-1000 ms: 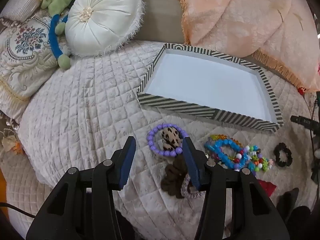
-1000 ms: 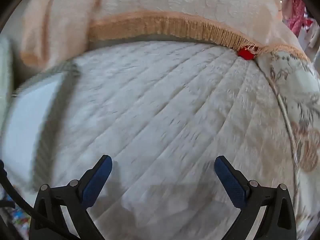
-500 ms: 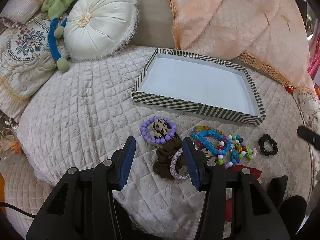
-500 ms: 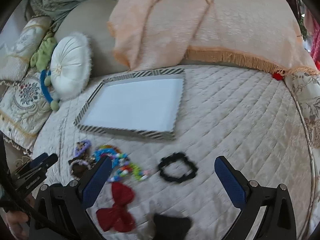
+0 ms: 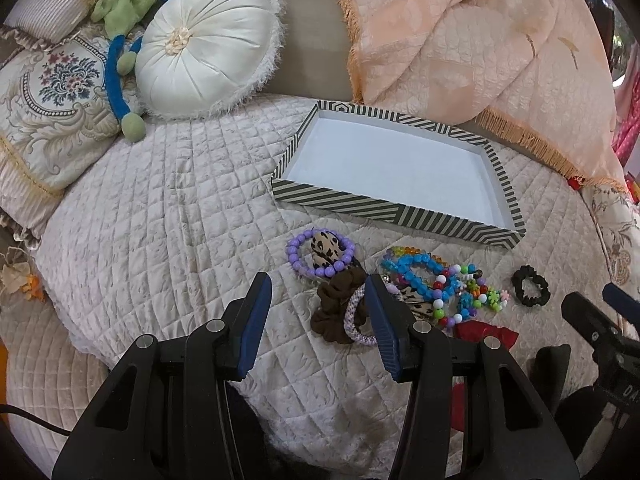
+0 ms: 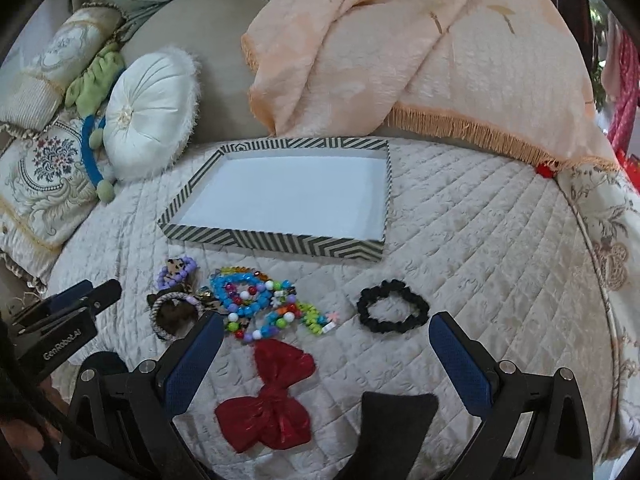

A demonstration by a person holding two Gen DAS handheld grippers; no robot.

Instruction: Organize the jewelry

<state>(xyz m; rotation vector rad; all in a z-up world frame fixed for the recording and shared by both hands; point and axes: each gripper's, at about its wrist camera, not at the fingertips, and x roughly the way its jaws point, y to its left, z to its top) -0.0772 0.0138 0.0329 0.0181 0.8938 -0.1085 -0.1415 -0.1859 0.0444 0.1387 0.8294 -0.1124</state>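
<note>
A quilted cream bedspread [image 6: 460, 240] covers the whole work surface; its right half lies bare, with wide room out to the piped edge, and the left part in front of the cushions is bare as well. A peach fringed throw [image 6: 400, 52] hangs over the far edge. At the far left sit one round white cushion [image 5: 204, 48], one floral pillow [image 5: 52, 92] and a green plush toy [image 5: 128, 8].

One striped tray [image 6: 280, 242], white inside, sits mid-bed with nothing in it. The jewelry lies just in front of its near wall: one red bow [image 6: 276, 400], one brown scrunchie [image 5: 336, 308], one black scrunchie [image 6: 392, 312] set apart to the right, one purple bead bracelet [image 5: 320, 254] ringing a leopard-print piece, one woven lilac bangle, and a tangle of blue and multicoloured bead bracelets [image 6: 256, 304] too knotted to count.

The left gripper [image 5: 316, 312] hovers with jaws spread and nothing between them, its right finger in front of the brown scrunchie. The right gripper [image 6: 326, 344] stands wide open above the red bow, holding nothing.
</note>
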